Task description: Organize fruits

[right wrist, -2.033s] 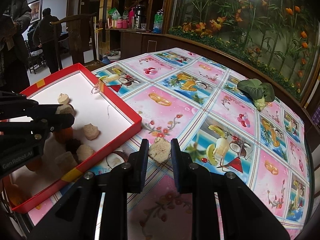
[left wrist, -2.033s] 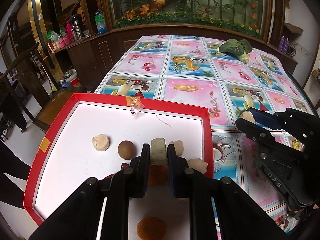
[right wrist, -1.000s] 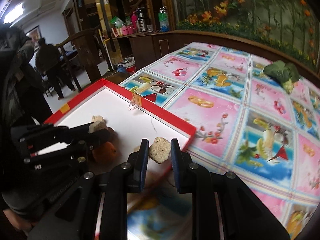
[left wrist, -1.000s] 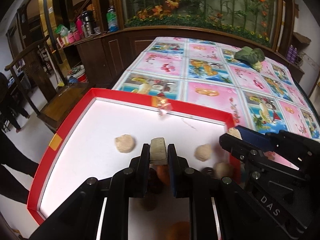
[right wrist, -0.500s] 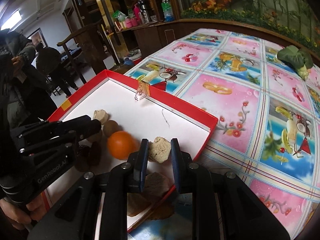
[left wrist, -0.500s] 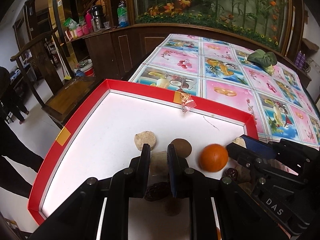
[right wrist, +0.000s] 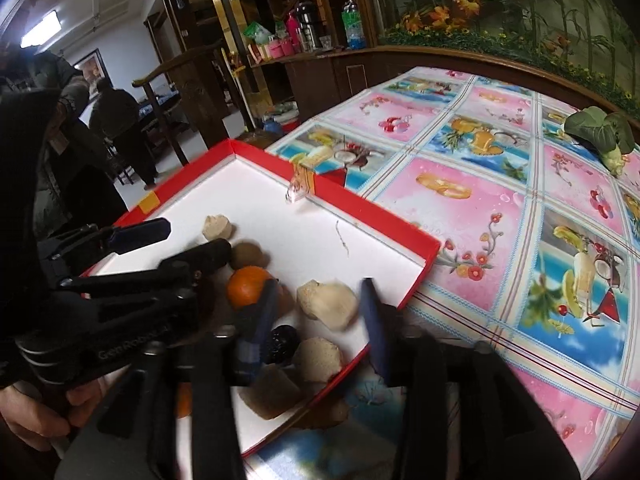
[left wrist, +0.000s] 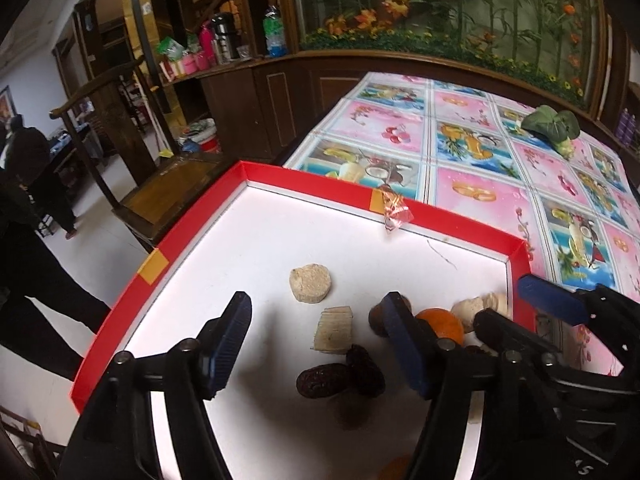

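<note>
While your left gripper (left wrist: 316,336) is opening, its jaws stand clear of the pale wedge-shaped fruit slice (left wrist: 334,330) lying loose between them on the red-rimmed white tray (left wrist: 280,240). Your right gripper (right wrist: 320,312) is opening too, the pale lumpy fruit chunk (right wrist: 328,304) free between its pads. Beyond sit an orange (right wrist: 248,290) and, farther still, a round tan slice (left wrist: 311,282).

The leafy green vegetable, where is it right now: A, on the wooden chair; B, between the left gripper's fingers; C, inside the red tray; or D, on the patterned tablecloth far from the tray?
D: the leafy green vegetable lies on the patterned tablecloth, well beyond the far rim of the red tray, with neither gripper near it.
</note>
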`<state>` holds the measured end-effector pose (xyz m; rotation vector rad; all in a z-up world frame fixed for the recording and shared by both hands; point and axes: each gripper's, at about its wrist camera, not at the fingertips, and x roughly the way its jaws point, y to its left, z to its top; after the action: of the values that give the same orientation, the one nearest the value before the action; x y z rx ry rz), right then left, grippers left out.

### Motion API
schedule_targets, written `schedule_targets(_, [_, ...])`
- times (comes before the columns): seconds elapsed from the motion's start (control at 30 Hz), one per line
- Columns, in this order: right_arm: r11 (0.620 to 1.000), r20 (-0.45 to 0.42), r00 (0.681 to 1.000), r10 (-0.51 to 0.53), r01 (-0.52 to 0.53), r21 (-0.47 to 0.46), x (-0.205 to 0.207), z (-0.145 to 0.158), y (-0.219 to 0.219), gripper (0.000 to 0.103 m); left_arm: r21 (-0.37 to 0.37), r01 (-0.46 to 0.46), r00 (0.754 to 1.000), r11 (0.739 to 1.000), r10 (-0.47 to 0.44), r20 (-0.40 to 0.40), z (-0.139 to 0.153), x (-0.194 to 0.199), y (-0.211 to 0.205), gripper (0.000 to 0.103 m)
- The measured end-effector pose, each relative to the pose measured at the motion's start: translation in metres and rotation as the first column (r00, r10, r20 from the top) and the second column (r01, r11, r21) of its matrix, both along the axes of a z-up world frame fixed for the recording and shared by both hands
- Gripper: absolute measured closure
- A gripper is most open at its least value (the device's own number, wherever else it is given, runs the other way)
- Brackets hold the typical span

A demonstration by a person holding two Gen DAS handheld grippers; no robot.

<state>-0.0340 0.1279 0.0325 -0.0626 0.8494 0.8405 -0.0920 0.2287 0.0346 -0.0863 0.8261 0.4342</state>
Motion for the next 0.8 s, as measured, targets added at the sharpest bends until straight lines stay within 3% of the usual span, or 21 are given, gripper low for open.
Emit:
schedule_targets(0.13, [0.999, 0.033, 0.999, -0.018, 0.017, 0.040, -0.002, 0.012, -0.012, 0.051, 0.034, -0.034, 0.999, 0.999, 0.032, 0.033, 0.012, -0.007, -0.009, 0.023])
schedule_targets(0.53, [0.993, 0.091, 0.992, -0.082, 0.073, 0.096, -0.004, 0.035, -0.057, 0.044, 0.123, -0.098, 0.985, 0.988, 0.078, 0.156, 0.057, -0.036, -0.053, 0.017])
schedule_targets(0.67, [0.987, 0.123, 0.986, -0.116, 0.100, 0.129, -0.007, 0.045, -0.084, 0.040, 0.184, -0.153, 0.980, 0.971, 0.125, 0.157, 0.064, -0.039, -0.073, 0.003])
schedule_targets(0.8, [0.979, 0.143, 0.979, -0.147, 0.123, 0.162, -0.012, 0.053, -0.110, 0.038, 0.213, -0.146, 0.977, 0.966, 0.107, 0.184, 0.072, -0.049, -0.095, 0.002])
